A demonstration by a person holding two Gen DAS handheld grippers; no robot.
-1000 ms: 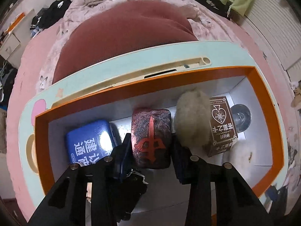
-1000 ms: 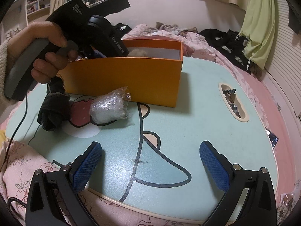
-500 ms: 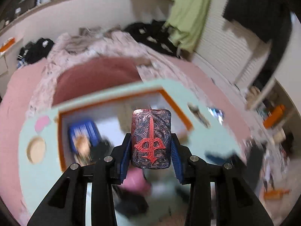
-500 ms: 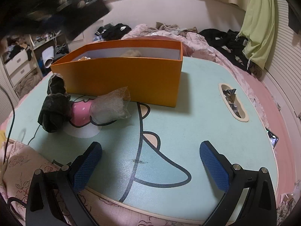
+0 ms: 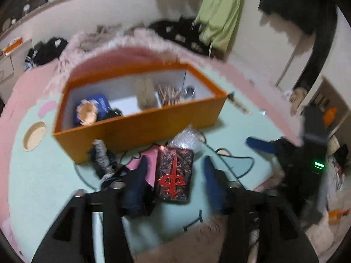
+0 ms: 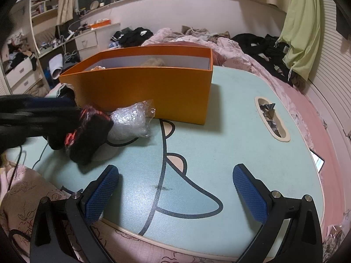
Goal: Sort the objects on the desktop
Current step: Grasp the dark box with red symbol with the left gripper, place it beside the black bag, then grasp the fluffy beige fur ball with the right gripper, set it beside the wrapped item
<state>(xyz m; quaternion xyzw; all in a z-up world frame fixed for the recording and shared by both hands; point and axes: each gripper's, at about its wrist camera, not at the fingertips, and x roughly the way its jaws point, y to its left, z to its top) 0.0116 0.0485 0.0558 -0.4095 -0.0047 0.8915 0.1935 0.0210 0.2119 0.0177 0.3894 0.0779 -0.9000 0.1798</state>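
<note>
A dark red patterned case (image 5: pixel 174 173) with a red emblem lies low over the mint table (image 6: pixel 219 131), in front of the orange box (image 5: pixel 140 127). My left gripper (image 5: pixel 173 186) straddles it with its jaws opening. The right pad stands clear of the case and the left pad is close beside it. In the right wrist view the case (image 6: pixel 87 135) shows blurred at the tip of the left gripper (image 6: pixel 33 118). My right gripper (image 6: pixel 175 188) hangs open over the table's near edge, with nothing between its fingers.
A bubble-wrap bundle (image 6: pixel 129 122) and a black cloth (image 5: pixel 103 160) lie by the box front. Inside the box are a blue pack (image 5: pixel 102 105), a fluffy ball (image 5: pixel 144 92) and a glass (image 5: pixel 189 91). A slot (image 6: pixel 271 116) holds foil. Bedding surrounds the table.
My left gripper lifted the case out of the orange box and carried it back over the table in front of the box, and its jaws have widened off it. The right gripper kept still.
</note>
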